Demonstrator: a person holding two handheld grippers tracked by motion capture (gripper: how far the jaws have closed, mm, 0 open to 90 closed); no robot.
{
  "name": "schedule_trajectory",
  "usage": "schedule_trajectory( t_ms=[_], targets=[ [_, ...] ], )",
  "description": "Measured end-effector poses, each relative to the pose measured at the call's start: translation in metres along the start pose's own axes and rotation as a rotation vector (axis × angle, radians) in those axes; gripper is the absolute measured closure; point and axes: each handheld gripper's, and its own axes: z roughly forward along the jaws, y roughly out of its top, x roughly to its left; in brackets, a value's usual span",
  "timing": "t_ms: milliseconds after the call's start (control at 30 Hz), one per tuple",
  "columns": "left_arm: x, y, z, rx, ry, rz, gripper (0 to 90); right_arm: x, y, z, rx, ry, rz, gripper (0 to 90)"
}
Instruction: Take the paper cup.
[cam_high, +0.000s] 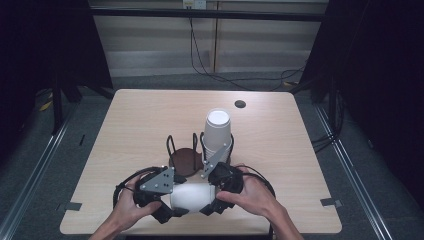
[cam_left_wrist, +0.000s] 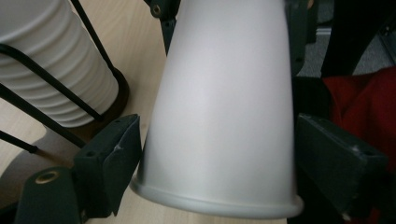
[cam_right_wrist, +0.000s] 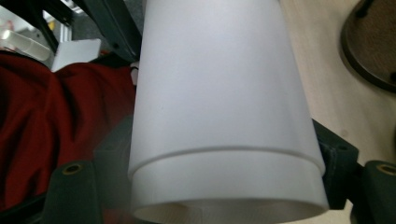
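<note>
Jaws of both grippers flank the white cups (cam_high: 192, 196), held sideways between them.

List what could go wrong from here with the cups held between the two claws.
1. The right claw sits where one white cup nests inside another; pulling apart may drag out more than one cup, or none.
2. The cups are thin; the left claw, pinching near the rim, could dent the cup.
3. The cup stack stands in its wire holder just beyond both claws; a jerk forward could knock it.
</note>
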Motion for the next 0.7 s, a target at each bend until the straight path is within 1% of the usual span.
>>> schedule_trajectory(
  t_ms=[33,67,100,133,167,200,267,333,367,400,433,467,567,600,633,700],
  targets=[
    [0.002,0.001,-0.003,-0.015,0.001,-0.007,16.5,-0.001,0.000,0.000,-0.007,0.002,-0.006,25.1],
    [0.003,0.001,-0.006,-0.040,0.006,-0.025,16.4,0.000,0.000,0.000,-0.006,0.004,-0.003,25.1],
    [0.004,0.002,-0.011,-0.064,0.020,-0.031,16.4,0.000,0.000,-0.001,-0.002,-0.001,0.001,25.2],
    [0.005,0.002,-0.014,-0.074,0.028,-0.037,16.1,0.000,-0.001,-0.002,-0.003,-0.001,0.012,25.1],
    [0.005,0.001,-0.017,-0.081,0.039,-0.041,16.0,-0.001,-0.002,-0.002,-0.006,-0.001,0.010,25.1],
    [0.007,0.000,-0.019,-0.087,0.045,-0.047,16.0,-0.001,-0.003,-0.004,-0.004,-0.010,0.022,25.1],
    [0.009,-0.005,-0.023,-0.120,0.030,-0.084,15.9,-0.002,-0.005,-0.006,-0.016,-0.015,0.030,25.0],
    [0.012,-0.012,-0.024,-0.127,0.029,-0.115,15.9,-0.002,-0.007,-0.008,-0.028,-0.028,0.038,25.0],
    [0.013,-0.014,-0.025,-0.137,0.030,-0.132,16.1,-0.003,-0.008,-0.008,-0.034,-0.025,0.035,25.0],
    [0.014,-0.015,-0.026,-0.141,0.025,-0.152,16.0,-0.003,-0.009,-0.008,-0.043,-0.031,0.035,25.0],
    [0.014,-0.015,-0.026,-0.146,0.027,-0.157,16.0,-0.003,-0.009,-0.006,-0.038,-0.031,0.038,25.0],
    [0.014,-0.015,-0.027,-0.147,0.039,-0.159,16.0,-0.004,-0.009,-0.006,-0.037,-0.039,0.041,24.9],
    [0.014,-0.015,-0.028,-0.160,0.060,-0.170,15.9,-0.005,-0.009,-0.009,-0.061,-0.041,0.036,25.0],
    [0.014,-0.017,-0.027,-0.163,0.062,-0.176,15.9,-0.005,-0.010,-0.009,-0.065,-0.045,0.040,24.9],
    [0.014,-0.018,-0.026,-0.170,0.059,-0.187,15.9,-0.006,-0.011,-0.010,-0.075,-0.036,0.033,24.9],
    [0.014,-0.020,-0.025,-0.160,0.054,-0.197,15.9,-0.006,-0.013,-0.012,-0.083,-0.046,0.053,24.9]
  ],
)
